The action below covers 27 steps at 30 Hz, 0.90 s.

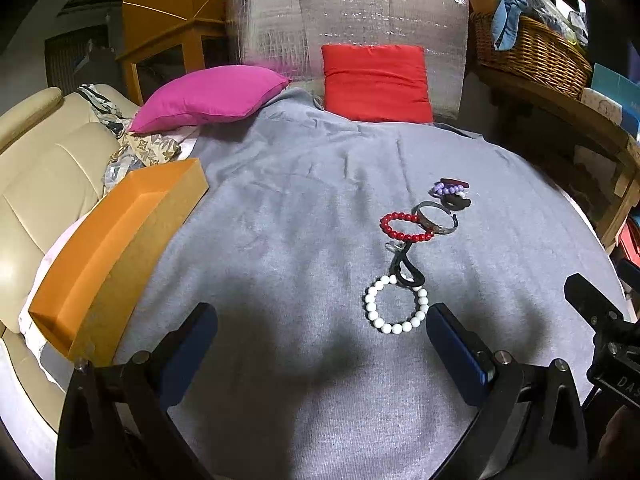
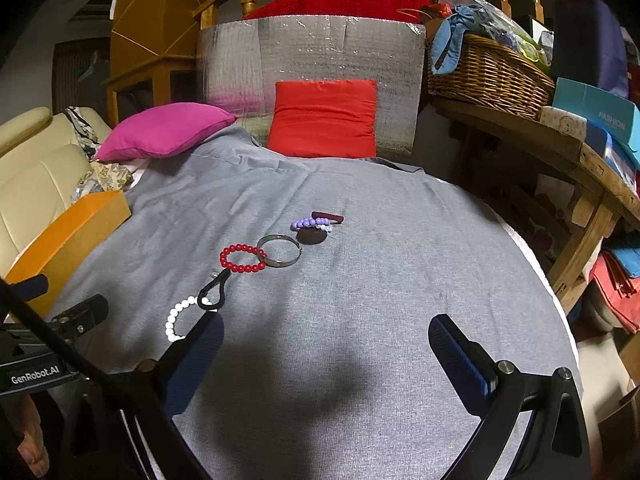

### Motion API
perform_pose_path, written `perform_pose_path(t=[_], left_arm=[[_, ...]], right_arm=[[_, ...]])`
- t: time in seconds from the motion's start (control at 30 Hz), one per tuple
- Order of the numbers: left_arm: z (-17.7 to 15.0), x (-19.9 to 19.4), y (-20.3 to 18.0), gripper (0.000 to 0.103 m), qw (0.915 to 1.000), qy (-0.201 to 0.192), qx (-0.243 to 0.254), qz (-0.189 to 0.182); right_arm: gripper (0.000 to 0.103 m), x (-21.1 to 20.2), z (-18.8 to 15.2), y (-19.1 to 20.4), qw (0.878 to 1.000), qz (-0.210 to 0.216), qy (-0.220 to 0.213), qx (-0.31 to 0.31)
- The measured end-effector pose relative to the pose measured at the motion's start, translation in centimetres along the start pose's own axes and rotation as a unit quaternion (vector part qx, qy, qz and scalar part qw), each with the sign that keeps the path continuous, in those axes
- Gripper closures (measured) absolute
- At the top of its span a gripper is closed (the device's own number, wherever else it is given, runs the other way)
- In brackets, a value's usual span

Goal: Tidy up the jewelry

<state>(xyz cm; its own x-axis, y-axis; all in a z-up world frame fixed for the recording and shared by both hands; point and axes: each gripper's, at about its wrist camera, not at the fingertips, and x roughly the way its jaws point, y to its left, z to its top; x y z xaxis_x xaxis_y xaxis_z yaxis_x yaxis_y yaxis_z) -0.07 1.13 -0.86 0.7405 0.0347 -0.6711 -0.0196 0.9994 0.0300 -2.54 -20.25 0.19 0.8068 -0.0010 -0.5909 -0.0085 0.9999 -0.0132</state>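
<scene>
Jewelry lies in a line on the grey cloth [image 1: 280,240]: a white bead bracelet [image 1: 396,304] [image 2: 178,318], a black cord loop [image 1: 408,268] [image 2: 214,292], a red bead bracelet [image 1: 404,226] [image 2: 242,258], a metal bangle [image 1: 436,218] [image 2: 279,251], a purple bead bracelet [image 1: 448,189] [image 2: 310,223] and a dark oval piece [image 2: 311,237]. An open orange box [image 1: 112,256] [image 2: 68,232] sits at the left. My left gripper [image 1: 320,320] is open and empty, its right finger beside the white bracelet. My right gripper [image 2: 326,336] is open and empty, near the front.
A pink cushion [image 1: 212,96] and a red cushion [image 1: 376,82] lie at the back against a silver foil panel [image 1: 344,20]. A cream sofa [image 1: 36,184] is on the left. A wicker basket [image 2: 488,74] stands on a wooden shelf [image 2: 568,148] on the right.
</scene>
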Motion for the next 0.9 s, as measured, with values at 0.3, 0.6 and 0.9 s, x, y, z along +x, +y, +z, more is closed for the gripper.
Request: perform_pose_path(t=[0.3, 0.6, 0.9], left_arm=[[-0.08, -0.04, 0.13, 0.0, 1.0, 0.004, -0.001, 0.0], [-0.07, 0.01, 0.16, 0.0, 1.0, 0.007, 0.001, -0.001], [-0.06, 0.08, 0.14, 0.0, 1.0, 0.007, 0.001, 0.0]], right_arm=[[0.0, 0.07, 0.05, 0.05, 1.0, 0.002, 0.0, 0.0], [0.0, 0.06, 0.02, 0.14, 1.0, 0.001, 0.001, 0.0], [0.0, -0.01, 0.0, 0.07, 1.0, 0.002, 0.001, 0.0]])
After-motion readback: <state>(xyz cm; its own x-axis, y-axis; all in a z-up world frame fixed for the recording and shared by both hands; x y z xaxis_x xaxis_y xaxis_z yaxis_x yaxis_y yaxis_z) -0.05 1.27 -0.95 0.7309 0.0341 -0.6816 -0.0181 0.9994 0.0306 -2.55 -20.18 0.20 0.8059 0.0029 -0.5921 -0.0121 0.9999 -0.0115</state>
